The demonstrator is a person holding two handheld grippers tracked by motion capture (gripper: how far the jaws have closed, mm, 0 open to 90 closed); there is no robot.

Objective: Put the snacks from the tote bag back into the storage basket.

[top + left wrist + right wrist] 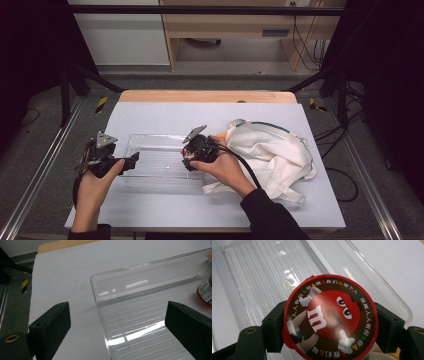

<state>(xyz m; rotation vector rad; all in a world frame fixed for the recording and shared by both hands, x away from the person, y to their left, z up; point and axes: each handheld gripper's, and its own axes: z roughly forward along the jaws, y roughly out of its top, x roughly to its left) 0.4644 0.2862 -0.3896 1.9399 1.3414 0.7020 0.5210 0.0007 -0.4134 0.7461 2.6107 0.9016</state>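
Right gripper [329, 322]: fingers [274, 325] clamped on round red-rimmed candy tin [329, 317] with brown printed lid, held over right end of clear ribbed plastic tray [150, 170]. Left gripper [117, 327]: fingers [50, 325] spread wide, holding nothing, straddling tray's left end on the white-covered counter [165, 115].

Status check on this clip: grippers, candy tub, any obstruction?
Right gripper shut on M&M's tub, held over clear tray. Left gripper open, straddling the tray's end wall. Nothing blocking the tray floor; cloth bag lies beside it.

candy tub lid [329, 317]: red rim, brown, red cartoon | bin [150, 172]: clear | bag [272, 150]: white
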